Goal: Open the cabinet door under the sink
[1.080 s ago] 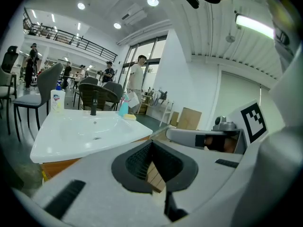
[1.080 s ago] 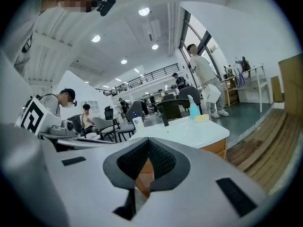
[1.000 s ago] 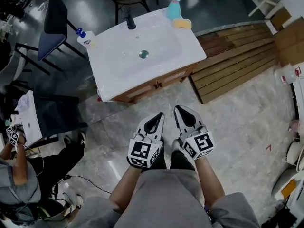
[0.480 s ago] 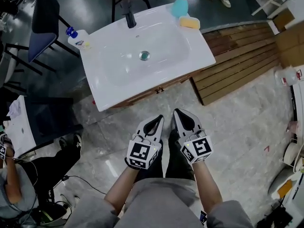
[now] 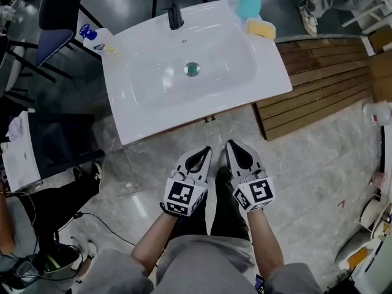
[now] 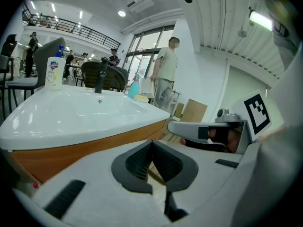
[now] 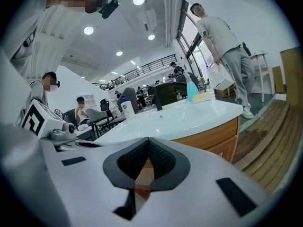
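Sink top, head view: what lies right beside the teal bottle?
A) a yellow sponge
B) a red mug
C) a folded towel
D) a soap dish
A: a yellow sponge lies on the white sink top next to the teal bottle; no mug, towel or soap dish shows there.

The sink (image 5: 153, 103) reads to me as glossy white, smooth like glazed ceramic; the cabinet (image 7: 213, 136) beneath looks smooth orange-brown wood. The floor (image 5: 306, 182) is polished stone-like tile, the platform (image 5: 324, 84) slatted wood. My left gripper (image 5: 206, 152) and right gripper (image 5: 230, 146): matt grey plastic, ribbed black pads (image 6: 138, 161).
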Available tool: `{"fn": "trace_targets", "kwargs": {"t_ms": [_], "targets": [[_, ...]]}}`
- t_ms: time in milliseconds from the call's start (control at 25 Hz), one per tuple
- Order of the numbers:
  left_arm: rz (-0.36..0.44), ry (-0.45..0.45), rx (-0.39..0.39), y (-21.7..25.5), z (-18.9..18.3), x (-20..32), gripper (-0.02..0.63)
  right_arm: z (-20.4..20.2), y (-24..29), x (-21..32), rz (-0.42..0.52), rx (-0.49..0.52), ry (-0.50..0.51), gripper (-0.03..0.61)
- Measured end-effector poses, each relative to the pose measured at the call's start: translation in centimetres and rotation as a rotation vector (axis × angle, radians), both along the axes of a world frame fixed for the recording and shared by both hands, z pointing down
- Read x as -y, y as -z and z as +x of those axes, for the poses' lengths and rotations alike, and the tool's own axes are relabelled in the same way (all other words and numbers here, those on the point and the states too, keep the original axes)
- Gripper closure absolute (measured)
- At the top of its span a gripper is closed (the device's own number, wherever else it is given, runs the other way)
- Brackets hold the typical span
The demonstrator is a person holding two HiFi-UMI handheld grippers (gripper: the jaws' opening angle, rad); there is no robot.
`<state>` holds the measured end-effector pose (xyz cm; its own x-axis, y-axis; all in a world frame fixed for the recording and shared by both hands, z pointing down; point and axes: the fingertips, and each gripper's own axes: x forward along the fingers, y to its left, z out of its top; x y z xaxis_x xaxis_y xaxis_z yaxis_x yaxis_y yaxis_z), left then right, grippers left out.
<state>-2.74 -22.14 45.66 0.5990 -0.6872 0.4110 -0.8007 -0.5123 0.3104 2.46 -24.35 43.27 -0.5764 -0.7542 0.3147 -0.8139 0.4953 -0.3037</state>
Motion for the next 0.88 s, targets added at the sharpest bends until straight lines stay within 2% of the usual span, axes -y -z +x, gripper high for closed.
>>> {"fn": "trace_targets", "kwargs": {"t_ms": [400, 880], "targets": [[-0.036, 0.146, 0.081, -7.0, -0.7, 1.3, 0.609, 0.9, -5.1, 1.2, -0.036, 0.031, 0.027, 0.569], [-0.098, 0.221, 0.145, -18.5, -0.5, 3.5, 0.607, 1.7, -12.3, 1.4, -0.083, 0.063, 0.075, 0.569]]}}
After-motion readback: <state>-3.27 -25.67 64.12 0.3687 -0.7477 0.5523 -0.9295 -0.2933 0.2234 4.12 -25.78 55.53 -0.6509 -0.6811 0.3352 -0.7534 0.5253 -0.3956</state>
